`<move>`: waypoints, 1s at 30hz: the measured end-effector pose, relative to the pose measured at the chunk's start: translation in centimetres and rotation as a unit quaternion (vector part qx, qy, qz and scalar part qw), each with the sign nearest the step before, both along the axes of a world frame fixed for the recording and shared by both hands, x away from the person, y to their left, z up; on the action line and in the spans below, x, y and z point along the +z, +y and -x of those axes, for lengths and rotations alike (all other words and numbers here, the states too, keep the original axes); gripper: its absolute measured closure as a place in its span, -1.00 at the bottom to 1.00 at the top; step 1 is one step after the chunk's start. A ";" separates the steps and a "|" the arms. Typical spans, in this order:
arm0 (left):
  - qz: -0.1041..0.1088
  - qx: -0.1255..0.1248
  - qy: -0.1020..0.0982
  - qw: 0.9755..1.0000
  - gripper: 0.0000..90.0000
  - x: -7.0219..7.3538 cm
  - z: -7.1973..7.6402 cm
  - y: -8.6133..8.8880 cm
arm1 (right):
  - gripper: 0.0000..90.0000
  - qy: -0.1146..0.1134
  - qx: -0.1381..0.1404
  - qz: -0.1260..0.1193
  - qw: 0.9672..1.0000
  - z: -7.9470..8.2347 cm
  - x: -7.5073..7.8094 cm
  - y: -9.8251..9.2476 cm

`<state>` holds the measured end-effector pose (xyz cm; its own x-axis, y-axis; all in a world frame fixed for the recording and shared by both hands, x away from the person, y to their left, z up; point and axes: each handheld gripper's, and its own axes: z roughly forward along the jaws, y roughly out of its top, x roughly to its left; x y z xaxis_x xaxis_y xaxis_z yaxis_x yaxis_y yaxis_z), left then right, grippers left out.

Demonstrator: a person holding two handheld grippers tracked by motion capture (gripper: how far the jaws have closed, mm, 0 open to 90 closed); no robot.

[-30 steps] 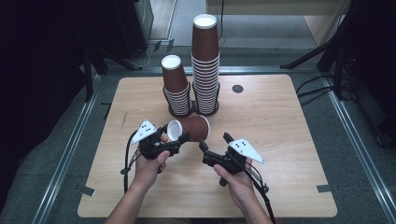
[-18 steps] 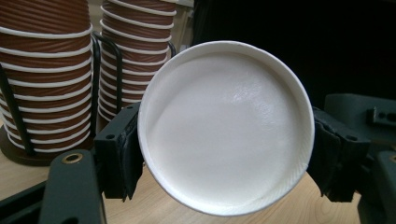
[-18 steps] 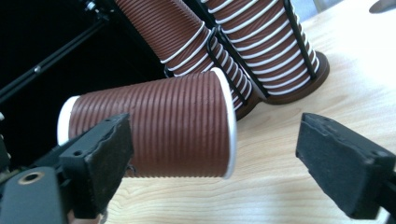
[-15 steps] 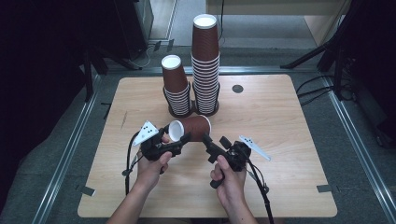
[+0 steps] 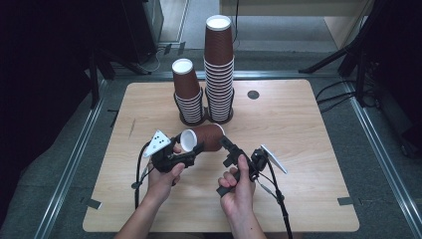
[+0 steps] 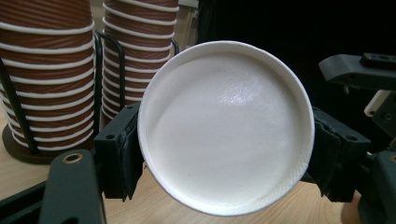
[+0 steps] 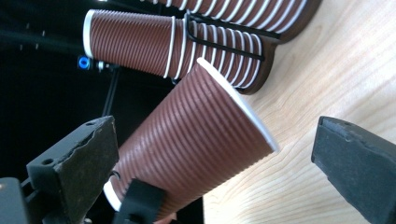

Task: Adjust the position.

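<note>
Since a second ago the right tongs (image 5: pixel 225 145) have swung in from lower right of centre toward the cup's (image 5: pixel 203 138) rim end, the hand rolled over. The left tongs (image 5: pixel 191 152) stay clenched on the cup near its closed base, holding it sideways just above the bench (image 5: pixel 298 124) at mid-frame, presumably so the open end is offered to the other tool. The right tongs stand released, jaws wide either side of the ribbed wall (not touching it). Behind, toward the upper centre, two cup stacks (image 5: pixel 219 69) sit in wire holders, likely source or destination.
</note>
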<state>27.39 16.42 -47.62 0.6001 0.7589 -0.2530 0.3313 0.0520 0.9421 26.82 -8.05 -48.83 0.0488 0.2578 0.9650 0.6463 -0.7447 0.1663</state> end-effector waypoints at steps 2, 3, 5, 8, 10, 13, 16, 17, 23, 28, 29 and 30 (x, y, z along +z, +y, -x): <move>-0.001 0.001 -0.002 1.000 -0.48 -0.1 0.0 -0.1 | -0.99 0.013 -0.003 -0.022 1.000 0.0 0.1 0.2; -0.001 0.002 -0.003 1.000 -0.48 -0.1 0.0 -0.1 | -0.99 0.016 -0.006 -0.027 1.000 0.0 0.0 0.4; -0.002 0.001 -0.004 1.000 -0.48 -0.1 0.1 -0.2 | -0.99 0.024 -0.004 -0.046 0.999 -0.1 0.1 0.6; -0.001 0.002 -0.007 1.000 -0.48 0.0 0.2 -0.2 | -0.99 0.037 -0.005 -0.070 0.997 -0.2 0.0 1.1; -0.001 0.001 -0.008 1.000 -0.48 0.0 0.2 -0.3 | -1.00 0.040 -0.005 -0.076 0.996 -0.2 -0.1 1.2; -0.001 0.000 -0.011 1.000 -0.48 0.0 0.3 -0.4 | -1.00 0.054 -0.006 -0.091 0.994 -0.3 -0.2 1.5; -0.002 0.000 -0.013 1.000 -0.48 0.1 0.4 -0.5 | -1.00 0.063 -0.006 -0.100 0.993 -0.4 -0.3 1.8; -0.003 0.000 -0.013 1.000 -0.48 0.1 0.4 -0.5 | -1.00 0.066 -0.008 -0.101 0.993 -0.4 -0.3 1.9; -0.004 0.002 -0.013 1.000 -0.48 0.1 0.4 -0.5 | -1.00 0.085 -0.006 -0.119 0.989 -0.7 -0.7 2.3; -0.006 0.003 -0.013 1.000 -0.48 0.1 0.4 -0.5 | -1.00 0.097 -0.004 -0.136 0.986 -1.0 -0.9 2.8; -0.006 0.002 -0.014 1.000 -0.48 0.1 0.4 -0.6 | -1.00 0.098 -0.002 -0.134 0.986 -1.0 -0.9 2.9; -0.007 0.002 -0.014 1.000 -0.48 0.1 0.4 -0.6 | -1.00 0.099 -0.001 -0.133 0.986 -1.1 -0.9 3.0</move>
